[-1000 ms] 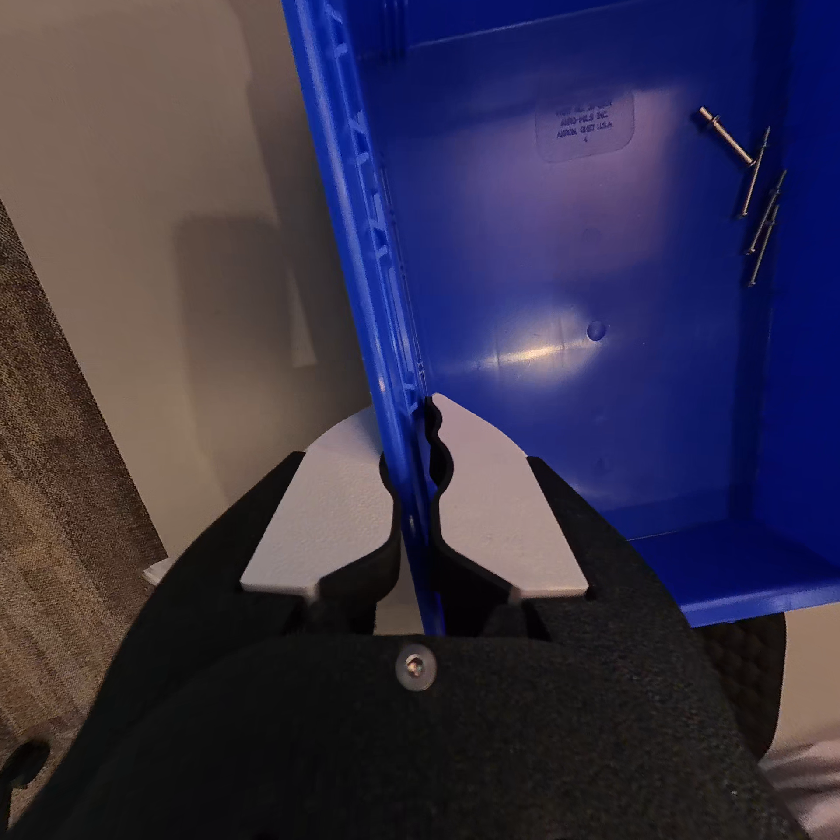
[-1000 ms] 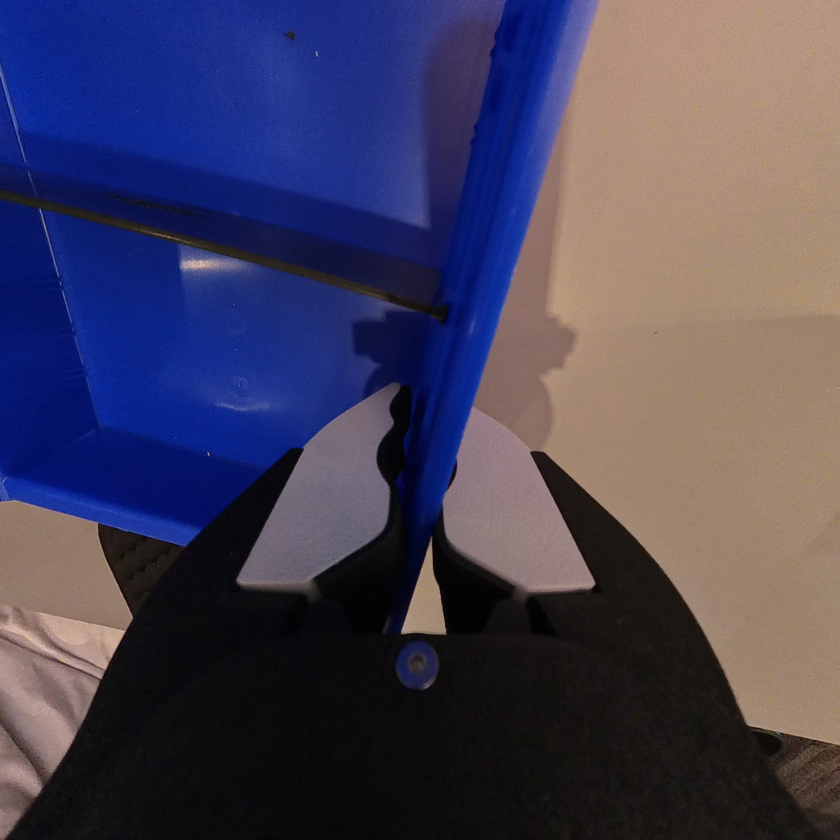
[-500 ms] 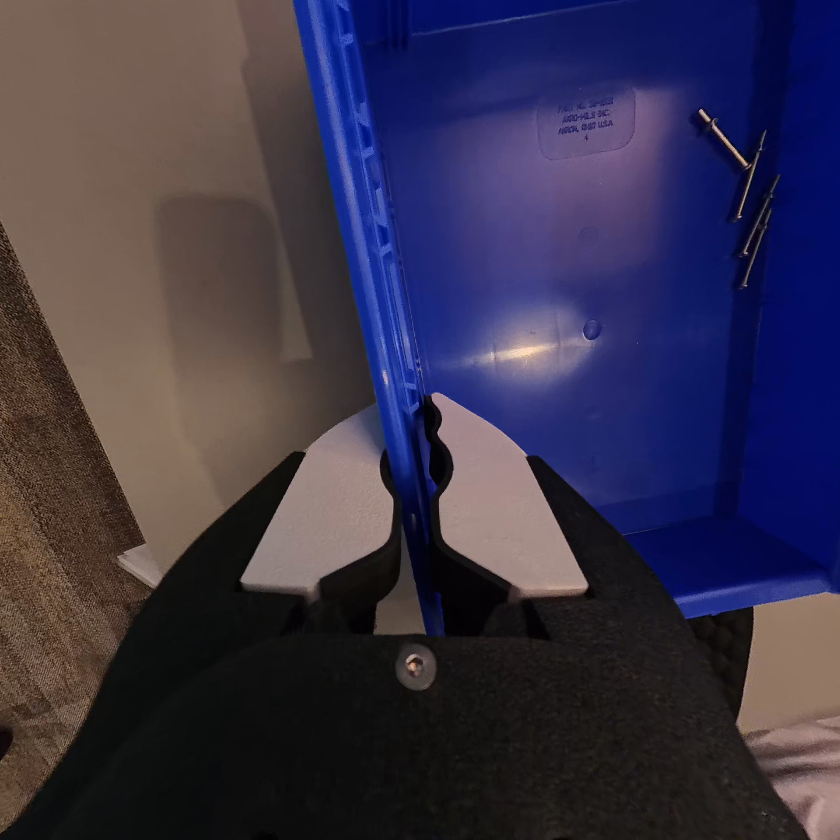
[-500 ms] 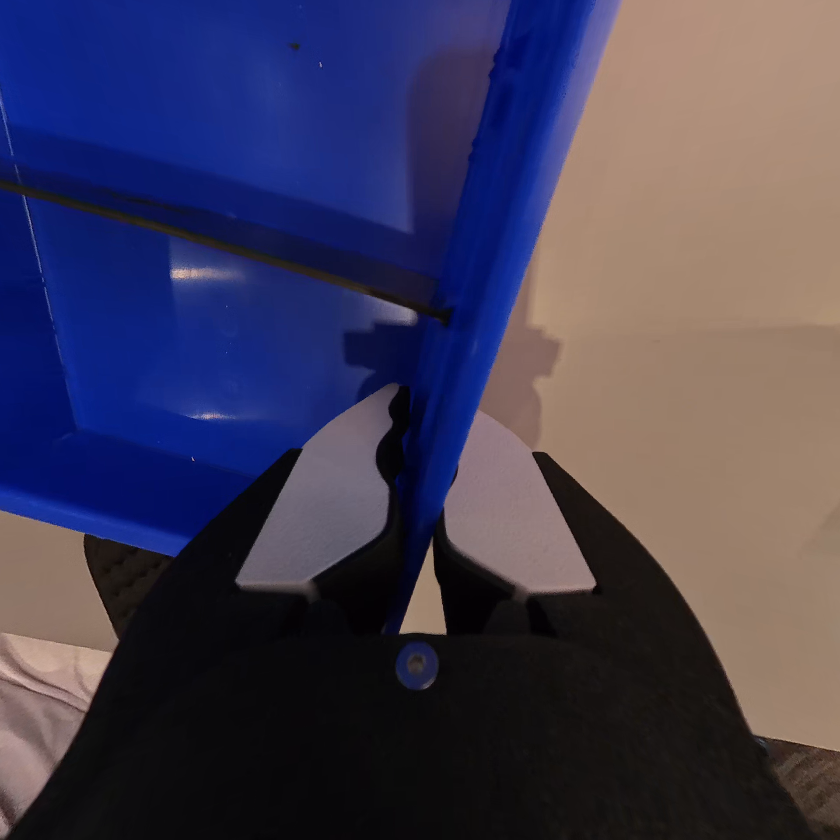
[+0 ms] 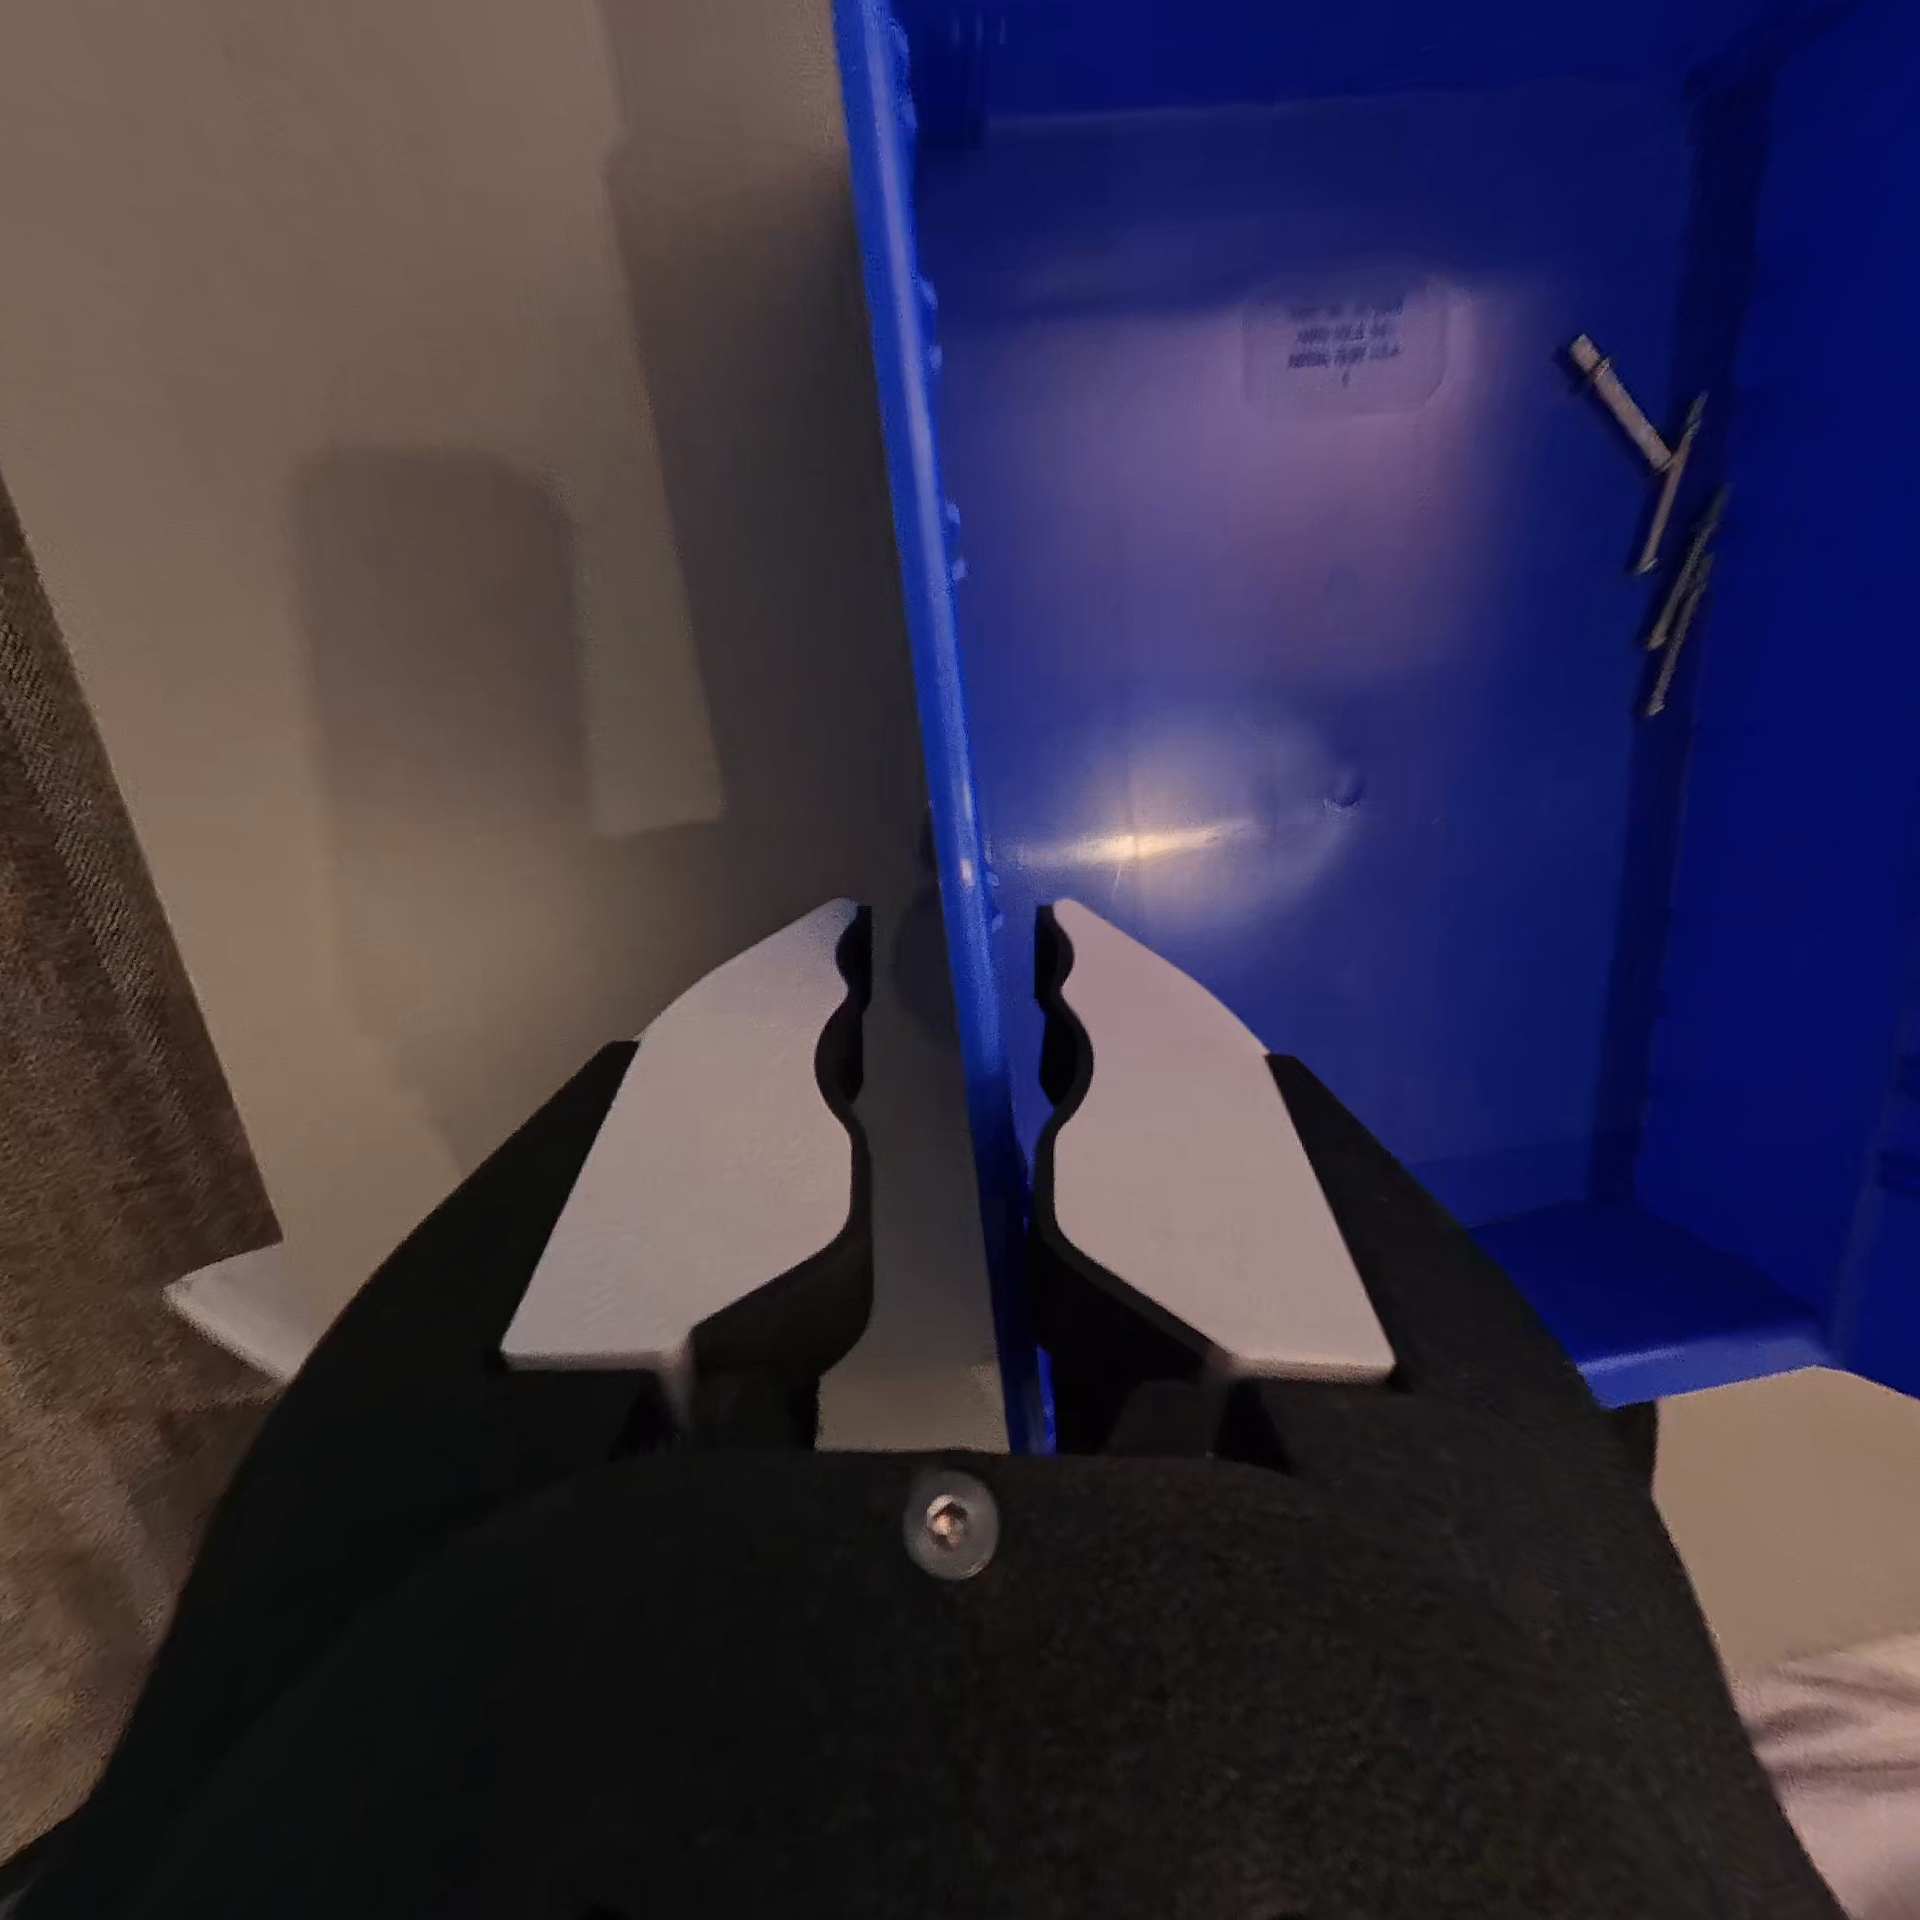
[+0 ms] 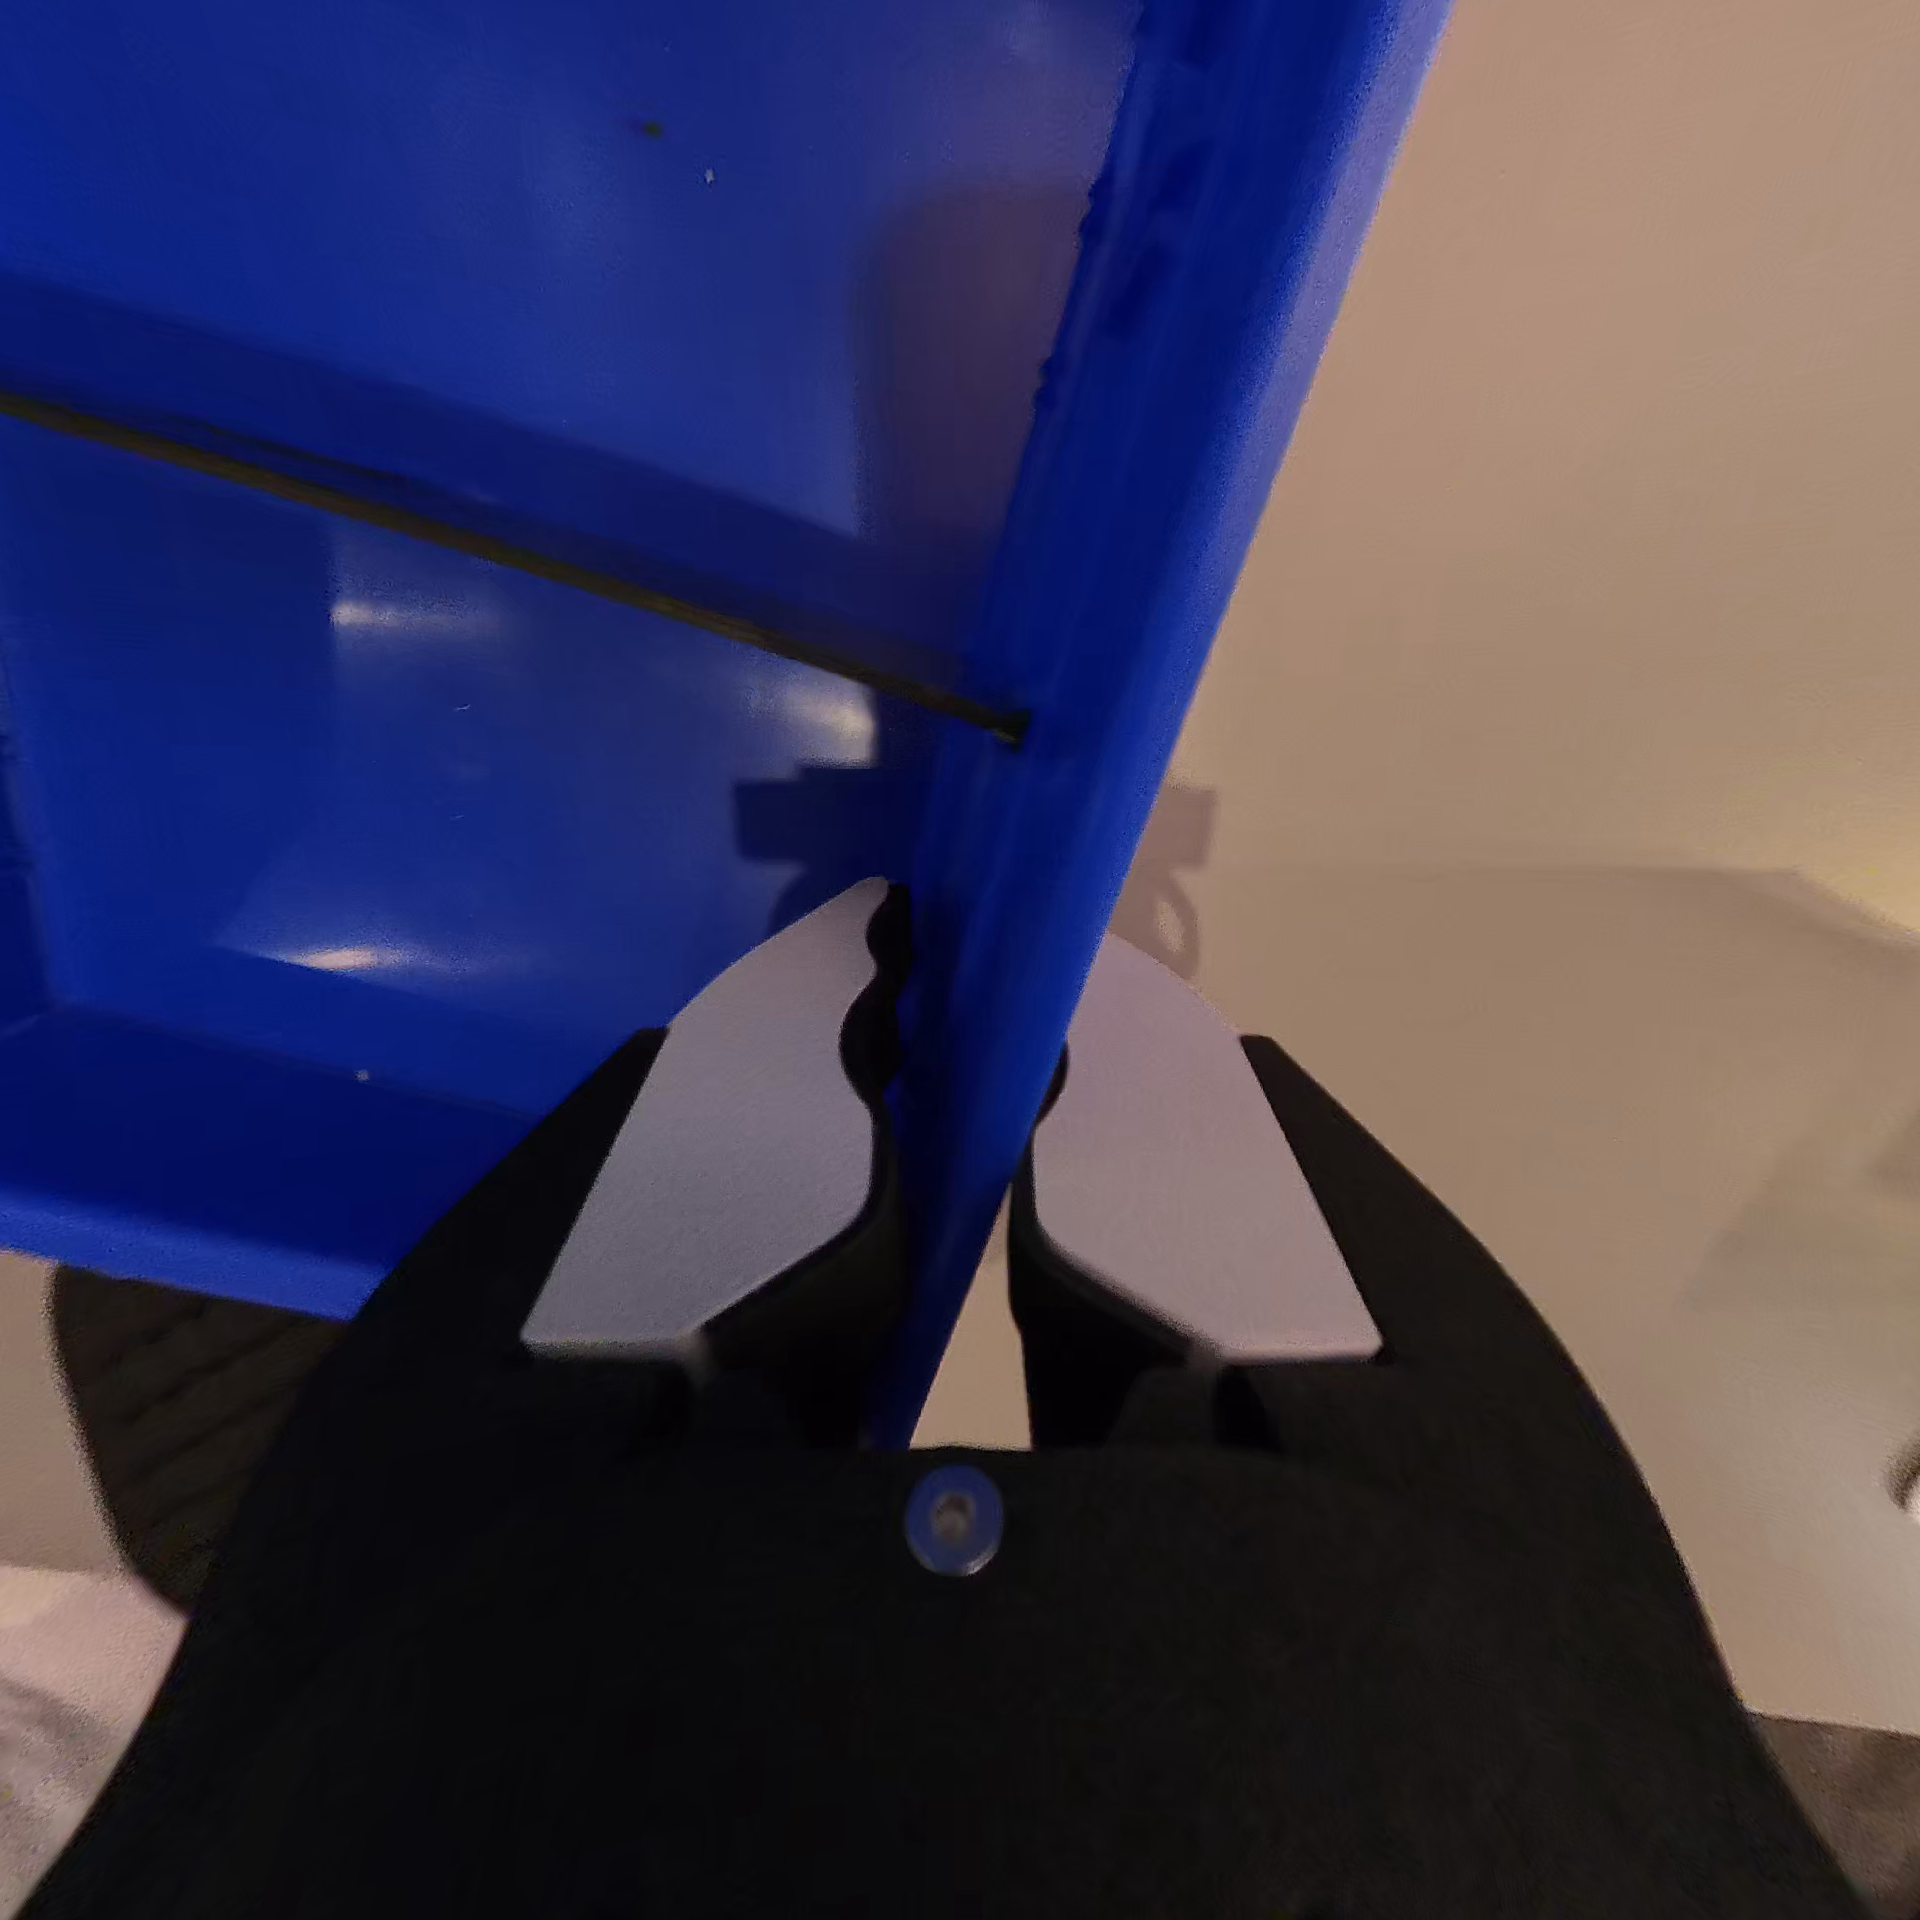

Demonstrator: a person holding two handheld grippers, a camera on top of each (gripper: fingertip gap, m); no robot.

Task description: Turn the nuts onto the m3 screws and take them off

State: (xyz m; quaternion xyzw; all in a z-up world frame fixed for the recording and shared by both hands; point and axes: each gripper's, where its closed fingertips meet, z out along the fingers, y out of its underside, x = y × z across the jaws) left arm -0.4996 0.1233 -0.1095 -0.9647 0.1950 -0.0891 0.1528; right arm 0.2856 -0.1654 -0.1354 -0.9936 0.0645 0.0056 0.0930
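A blue plastic bin (image 5: pixel 1247 623) stands on a beige table. Several thin metal screws (image 5: pixel 1673 520) lie on its floor against the right inner wall; I see no nuts. My left gripper (image 5: pixel 951 904) is open and straddles the bin's left wall, with both fingers clear of it. In the right wrist view the bin (image 6: pixel 520 312) has a thin black divider (image 6: pixel 520 551). My right gripper (image 6: pixel 997 914) is closed on the bin's right wall, and that wall hides its right fingertip.
The beige table top (image 5: pixel 312 312) ends at a corner (image 5: pixel 208 1299), with brown carpet (image 5: pixel 83 935) beyond it. A pale sheet (image 5: pixel 655 675) lies left of the bin. A black textured object (image 6: pixel 135 1351) sits under the bin's near edge. White cloth (image 5: pixel 1849 1714) is at the lower right. The left gripper's tips are roughly 85 centimetres from the right gripper's.
My left gripper has opened and let go of the bin's left wall. My right gripper's fingers have spread slightly but still touch the right wall. The bin has shifted a little.
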